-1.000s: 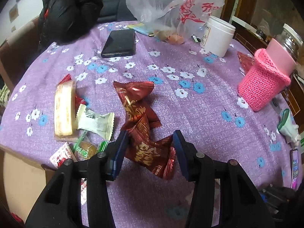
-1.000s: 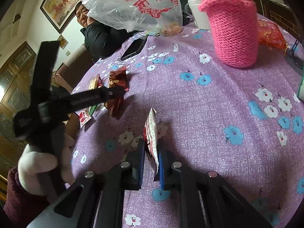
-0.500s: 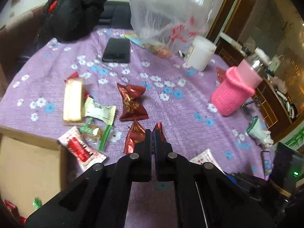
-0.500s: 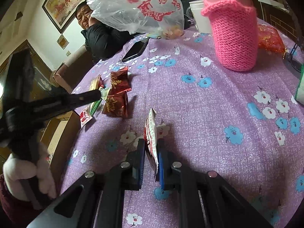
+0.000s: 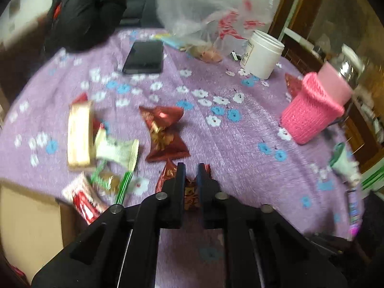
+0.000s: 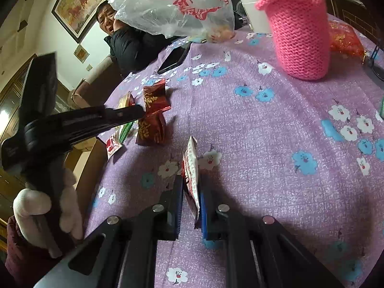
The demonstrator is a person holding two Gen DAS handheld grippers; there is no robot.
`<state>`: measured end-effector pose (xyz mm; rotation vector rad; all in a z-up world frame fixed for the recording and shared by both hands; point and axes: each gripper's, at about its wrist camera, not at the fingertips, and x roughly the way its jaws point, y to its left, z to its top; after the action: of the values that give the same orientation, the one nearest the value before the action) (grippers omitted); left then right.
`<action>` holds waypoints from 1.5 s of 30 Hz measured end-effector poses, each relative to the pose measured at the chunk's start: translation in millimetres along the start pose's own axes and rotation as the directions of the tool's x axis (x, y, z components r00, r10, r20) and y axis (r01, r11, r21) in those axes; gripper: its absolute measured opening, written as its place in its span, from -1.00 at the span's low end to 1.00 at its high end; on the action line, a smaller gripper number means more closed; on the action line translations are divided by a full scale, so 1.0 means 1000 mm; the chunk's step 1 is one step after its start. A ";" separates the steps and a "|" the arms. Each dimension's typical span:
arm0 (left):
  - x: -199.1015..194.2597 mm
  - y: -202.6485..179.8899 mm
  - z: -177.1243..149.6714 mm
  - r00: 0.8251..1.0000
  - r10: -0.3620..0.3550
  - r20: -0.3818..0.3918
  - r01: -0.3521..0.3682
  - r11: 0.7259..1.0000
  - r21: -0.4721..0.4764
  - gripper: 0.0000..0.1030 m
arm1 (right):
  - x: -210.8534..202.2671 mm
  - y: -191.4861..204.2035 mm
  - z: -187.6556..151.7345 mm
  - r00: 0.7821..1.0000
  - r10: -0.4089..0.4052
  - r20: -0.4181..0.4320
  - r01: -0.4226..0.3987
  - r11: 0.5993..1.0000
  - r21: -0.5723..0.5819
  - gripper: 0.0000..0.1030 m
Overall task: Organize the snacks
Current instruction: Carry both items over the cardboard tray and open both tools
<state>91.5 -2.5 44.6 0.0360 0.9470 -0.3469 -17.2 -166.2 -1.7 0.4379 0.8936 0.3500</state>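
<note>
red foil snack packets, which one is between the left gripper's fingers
The crumpled red packet nearest the camera, sitting between the left gripper. The other red packet lies free on the cloth farther out.

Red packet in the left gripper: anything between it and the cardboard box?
Nothing tall. The red packet sits between the left gripper's pads, whose jaws have just been opening. Toward the cardboard box lie only flat snacks: a green-wrapped candy and a red-and-white sachet at the box's edge.

The round table (image 5: pixel 240 139) has a purple cloth with flowers. In the left wrist view, a black phone (image 5: pixel 144 57) lies at 11 o'clock, a white jar (image 5: pixel 262 56) at 1, a pink knitted cup (image 5: pixel 312 110) at 3, and snack packets (image 5: pixel 163 132) lie in the middle and at 9.
</note>
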 end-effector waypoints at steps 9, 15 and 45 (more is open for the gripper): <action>0.030 -0.018 -0.017 0.997 0.057 -0.055 -0.051 0.993 0.104 -0.04 | 0.003 -0.001 0.003 1.000 -0.003 -0.005 0.003 1.000 0.000 -0.71; 0.012 -0.007 -0.020 0.999 -0.007 -0.048 0.009 1.000 0.027 -0.23 | 0.003 0.002 0.003 1.000 -0.013 0.000 0.013 1.000 -0.012 -0.71; -0.182 0.216 -0.161 0.987 0.143 0.069 -0.096 0.885 -0.455 -0.19 | 0.037 0.208 -0.028 0.970 0.184 -0.156 -0.225 0.925 -0.307 -0.72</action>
<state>-65.6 280.8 69.6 -0.3461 0.9011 -0.0063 -41.5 35.6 62.7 0.2064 0.8941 0.7122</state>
